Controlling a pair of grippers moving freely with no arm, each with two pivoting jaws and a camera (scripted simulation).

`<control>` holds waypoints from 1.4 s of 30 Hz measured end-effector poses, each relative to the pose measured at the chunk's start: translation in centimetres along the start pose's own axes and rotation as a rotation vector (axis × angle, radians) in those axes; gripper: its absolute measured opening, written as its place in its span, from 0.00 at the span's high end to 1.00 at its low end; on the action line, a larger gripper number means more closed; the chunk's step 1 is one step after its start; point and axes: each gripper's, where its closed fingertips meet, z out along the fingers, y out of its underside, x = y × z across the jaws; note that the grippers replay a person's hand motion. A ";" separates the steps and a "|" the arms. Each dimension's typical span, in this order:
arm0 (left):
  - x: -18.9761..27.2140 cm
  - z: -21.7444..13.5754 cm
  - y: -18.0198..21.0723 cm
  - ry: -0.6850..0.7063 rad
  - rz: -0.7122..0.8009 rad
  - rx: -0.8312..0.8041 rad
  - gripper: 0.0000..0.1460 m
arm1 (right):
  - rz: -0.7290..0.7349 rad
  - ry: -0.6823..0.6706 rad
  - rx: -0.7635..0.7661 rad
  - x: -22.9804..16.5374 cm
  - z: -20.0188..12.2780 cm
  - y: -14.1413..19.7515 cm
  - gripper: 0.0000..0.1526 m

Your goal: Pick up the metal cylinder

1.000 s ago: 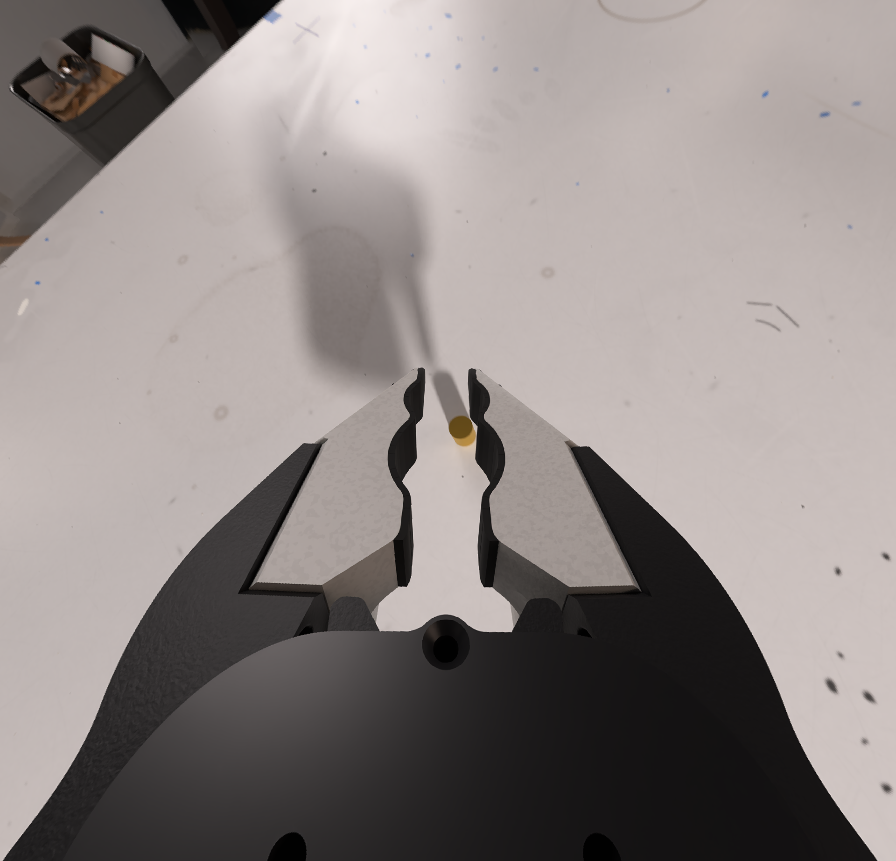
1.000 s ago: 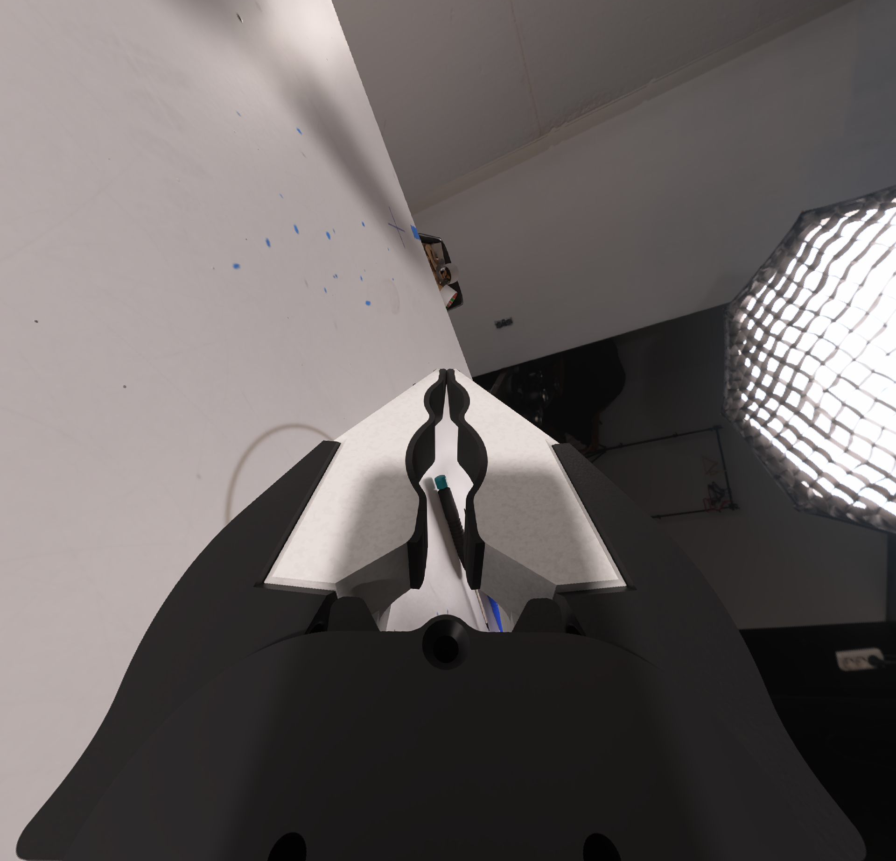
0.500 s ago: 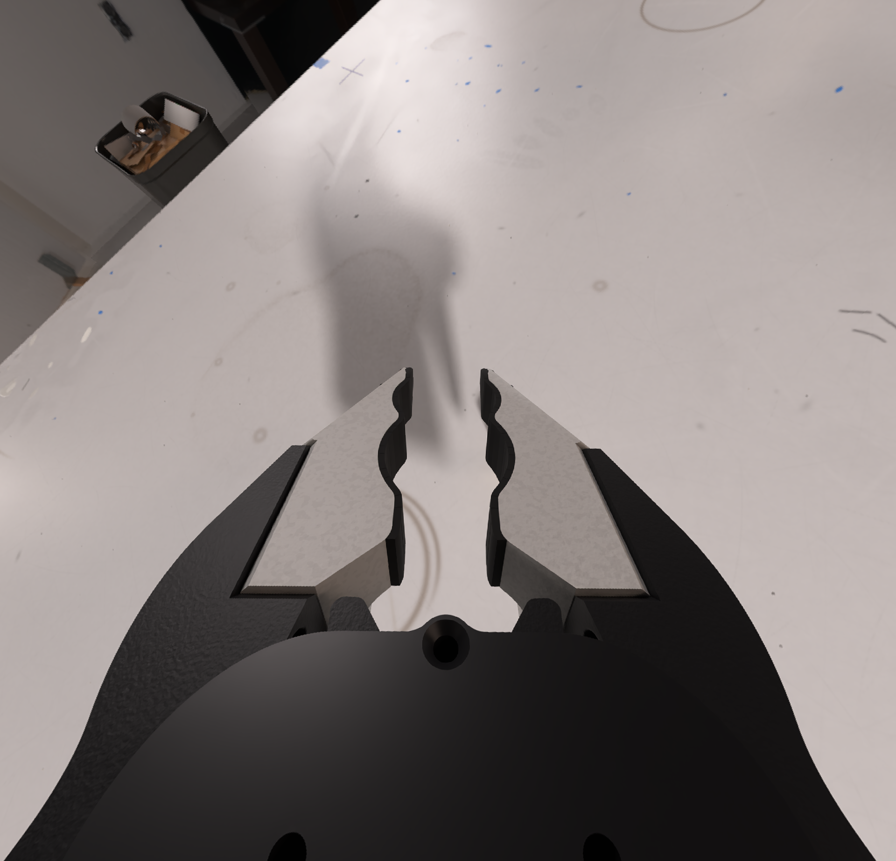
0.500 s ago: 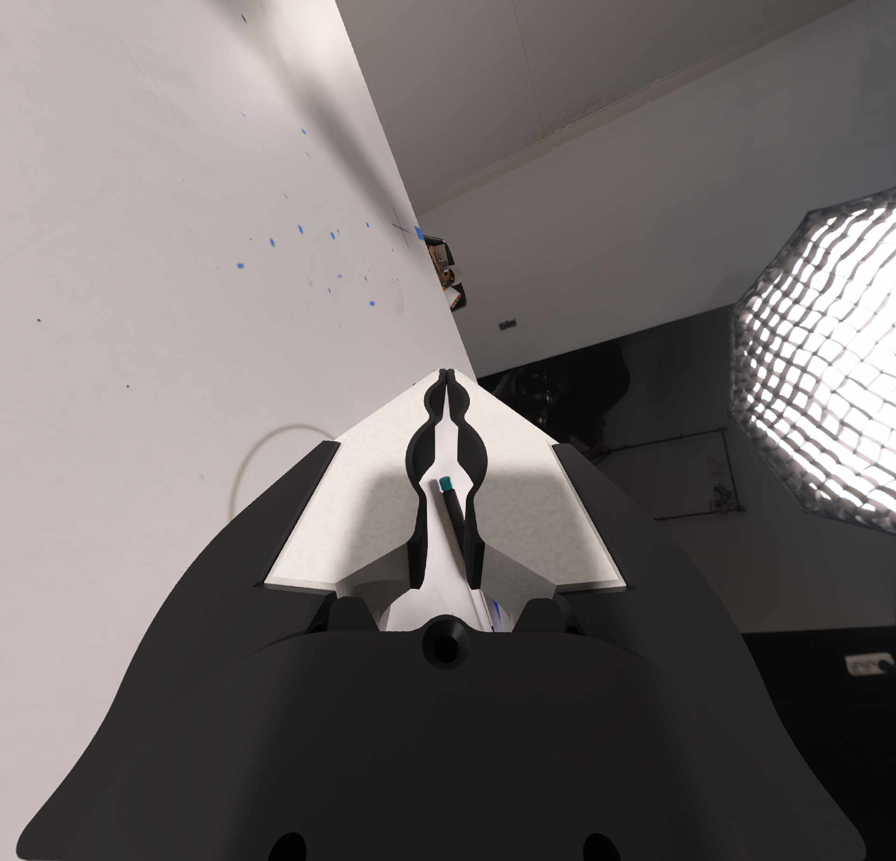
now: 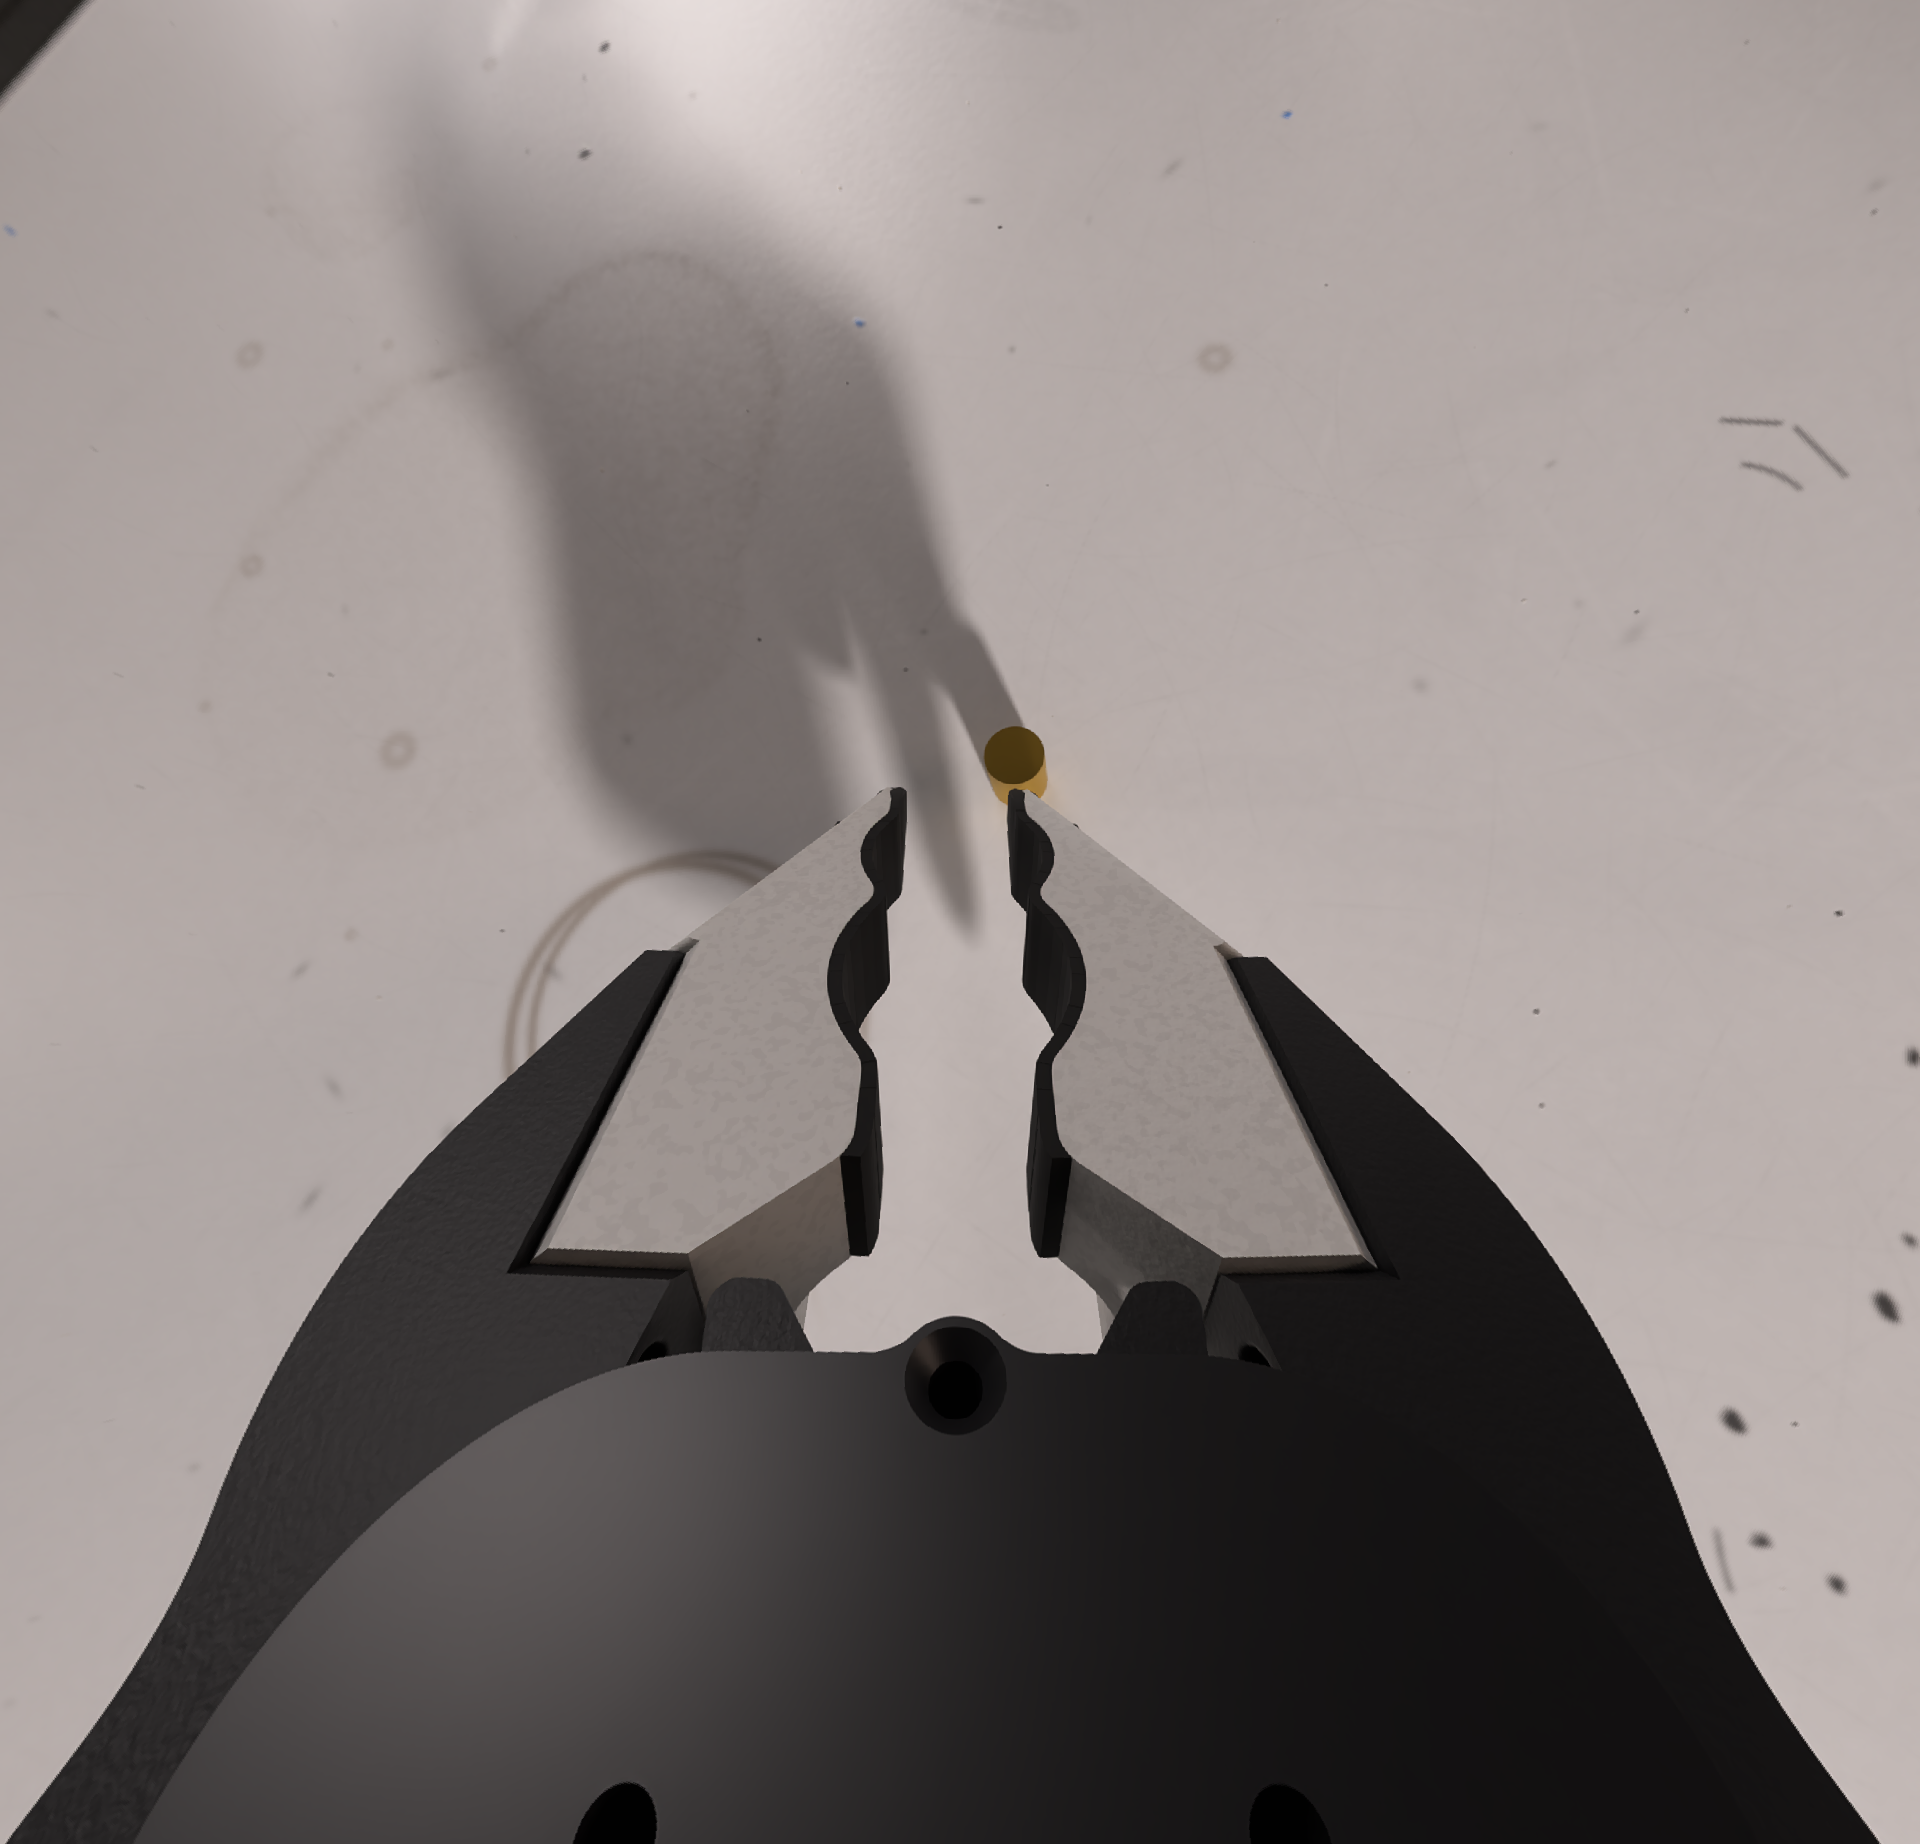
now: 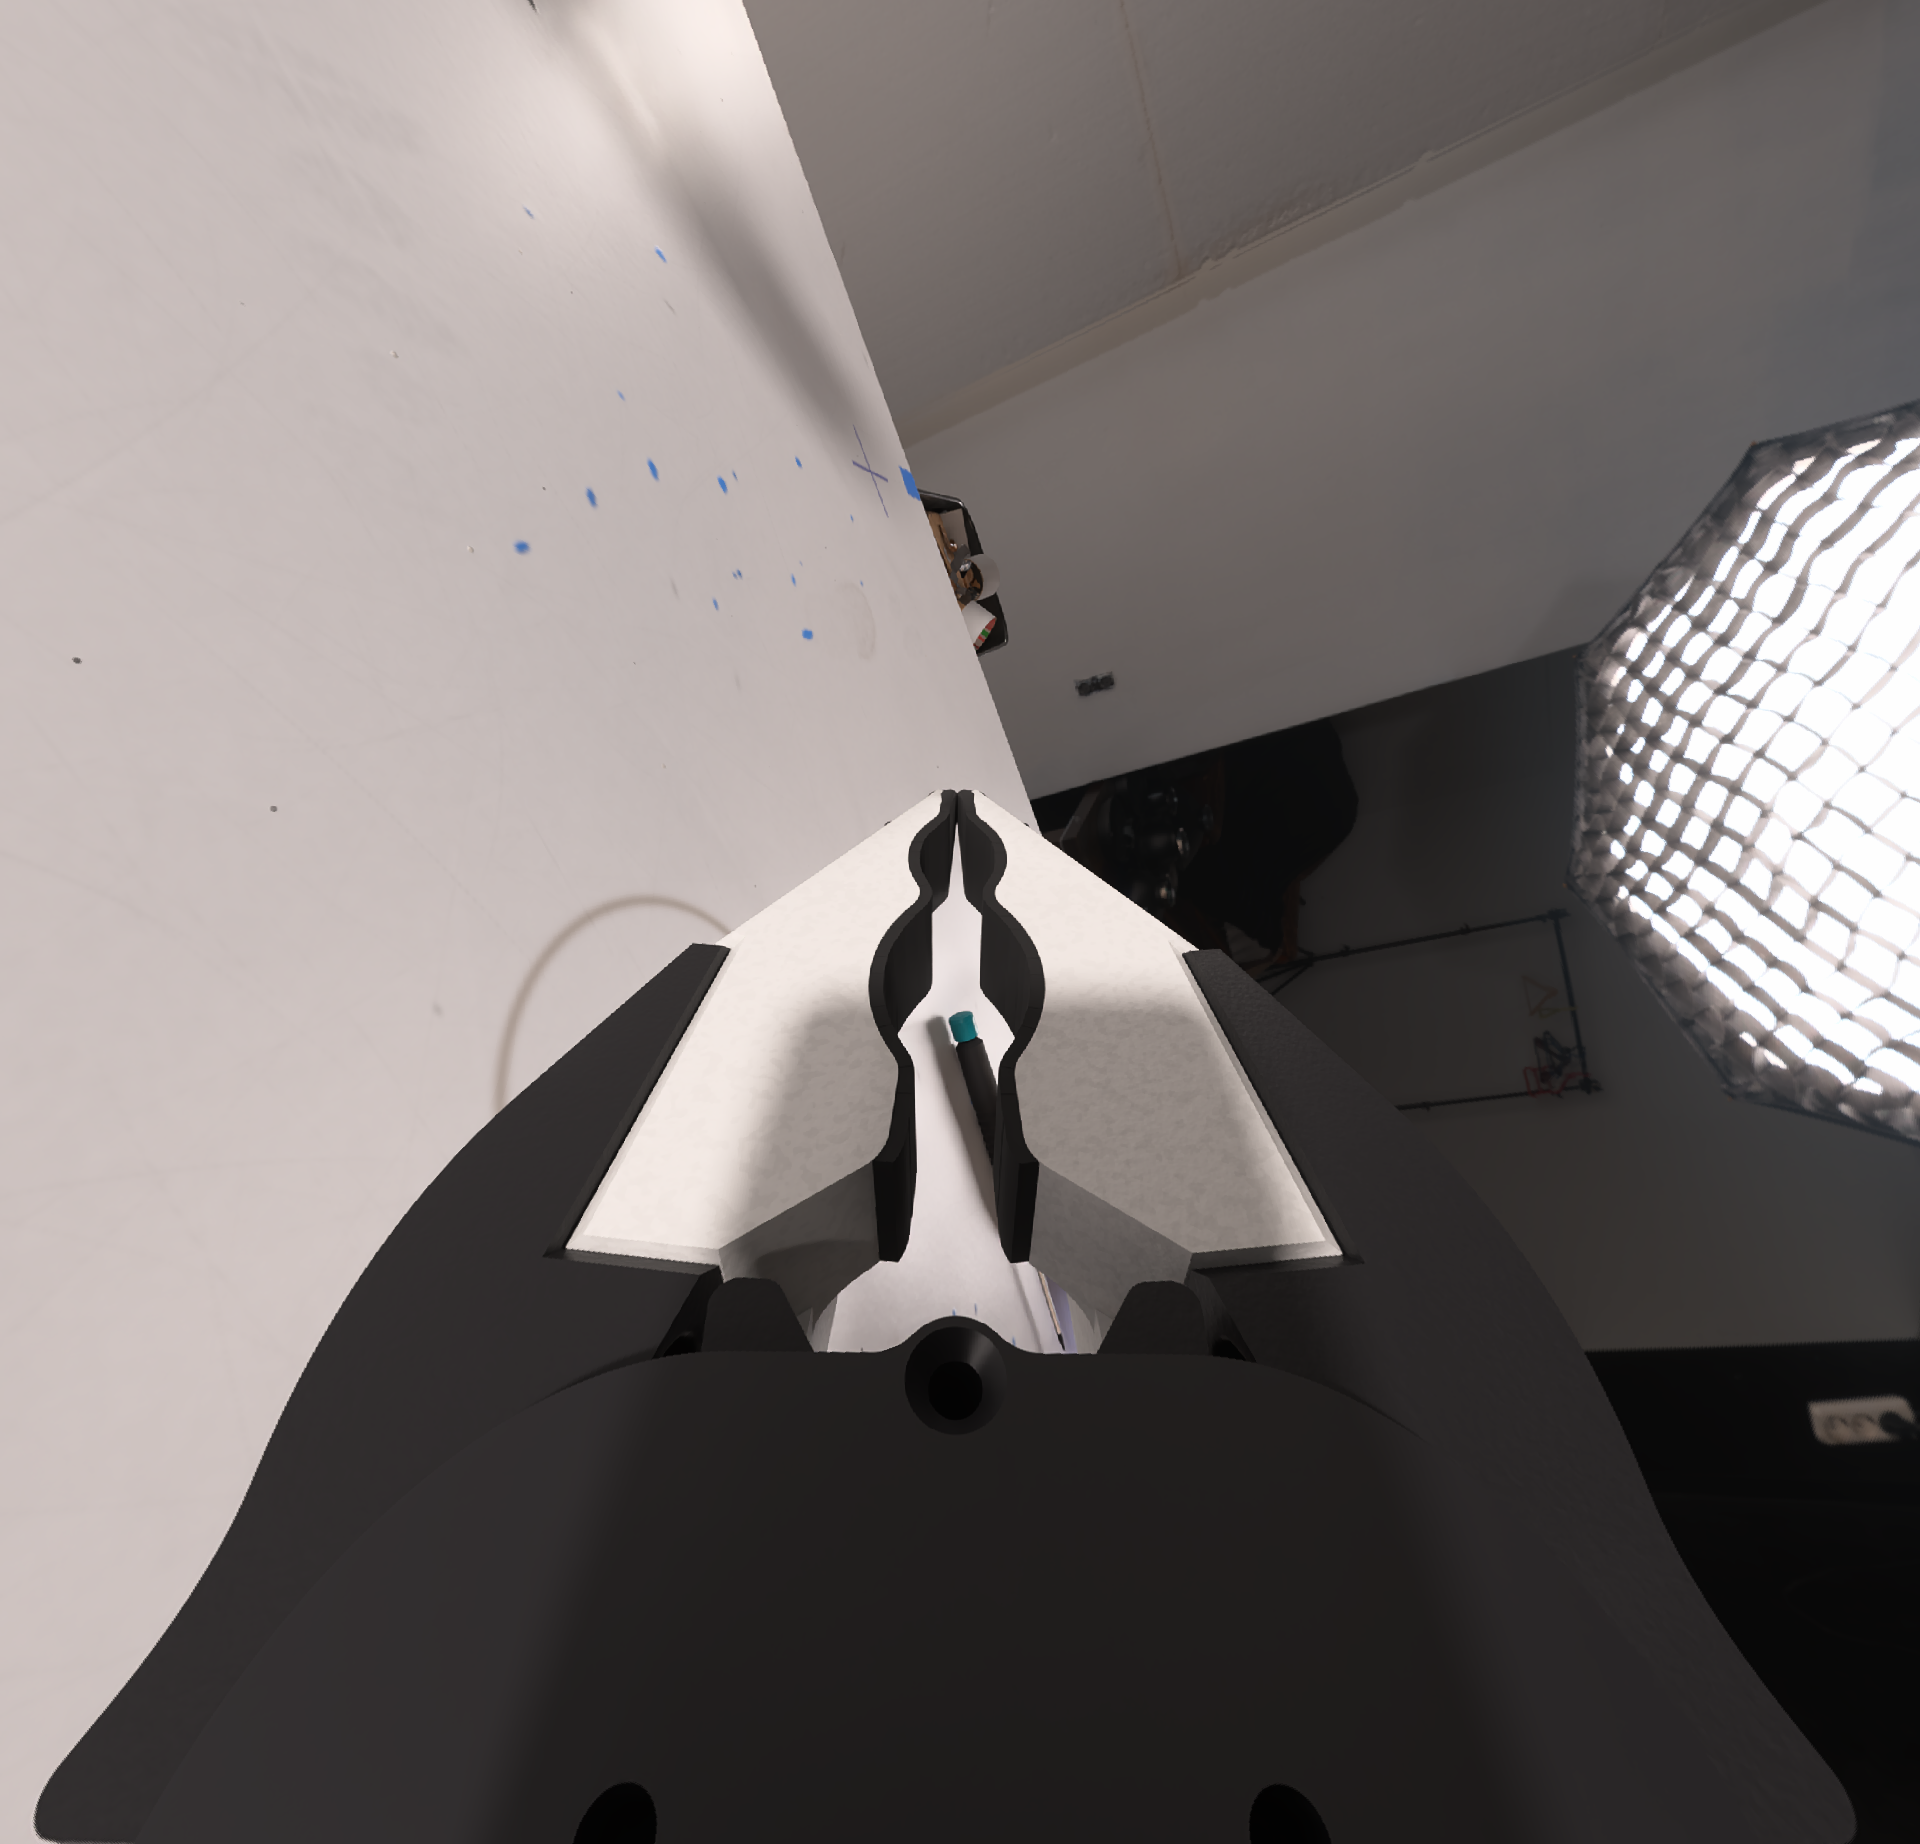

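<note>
The metal cylinder (image 5: 1015,758) is small and brass-coloured and stands upright on the white table (image 5: 1455,651). My left gripper (image 5: 956,797) is open and empty above the table. The cylinder sits just beyond the tip of its right finger (image 5: 1122,963), outside the gap and slightly right of its centre line. The gripper's shadow falls on the table ahead and to the left. My right gripper (image 6: 956,797) is shut with its fingertips touching, tilted along the table edge. The cylinder does not show in the right wrist view.
A black pen with a teal cap (image 6: 971,1056) shows through the right gripper's jaw gap, lying on the table (image 6: 312,444). A dark bin (image 6: 966,573) stands past the table's far edge. A bright softbox lamp (image 6: 1766,859) is at the right.
The cylinder was between the left fingertips a second ago, left the view half a second ago, and now sits just past the right fingertip. The left view swung away and back. The right gripper barely moved.
</note>
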 end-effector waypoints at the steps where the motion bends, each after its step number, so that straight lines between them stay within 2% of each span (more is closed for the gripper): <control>1: 0.1 0.2 0.1 0.010 -0.018 -0.001 0.87 | 0.001 -0.001 0.000 0.0 0.0 0.0 1.00; 8: 1.0 1.2 0.0 0.058 -0.058 -0.009 0.87 | 0.002 -0.009 -0.002 -0.2 0.1 0.1 1.00; 14: 1.2 2.1 0.0 0.048 -0.063 -0.046 0.92 | -0.003 -0.010 -0.004 -0.2 0.0 0.1 1.00; 20: 0.9 2.1 -0.1 0.017 -0.041 -0.058 0.92 | -0.006 -0.008 -0.006 -0.1 0.0 0.2 1.00; 25: 0.6 1.9 -2.2 0.036 -0.071 0.008 0.92 | -0.010 -0.010 -0.005 -0.1 0.0 0.2 1.00; 34: 0.8 3.7 -1.5 0.117 -0.108 -0.168 0.92 | -0.013 -0.014 -0.006 -0.1 0.0 0.2 1.00; 42: 0.5 3.4 -1.8 0.089 -0.121 -0.130 0.92 | -0.024 -0.009 -0.005 0.1 -0.1 0.1 1.00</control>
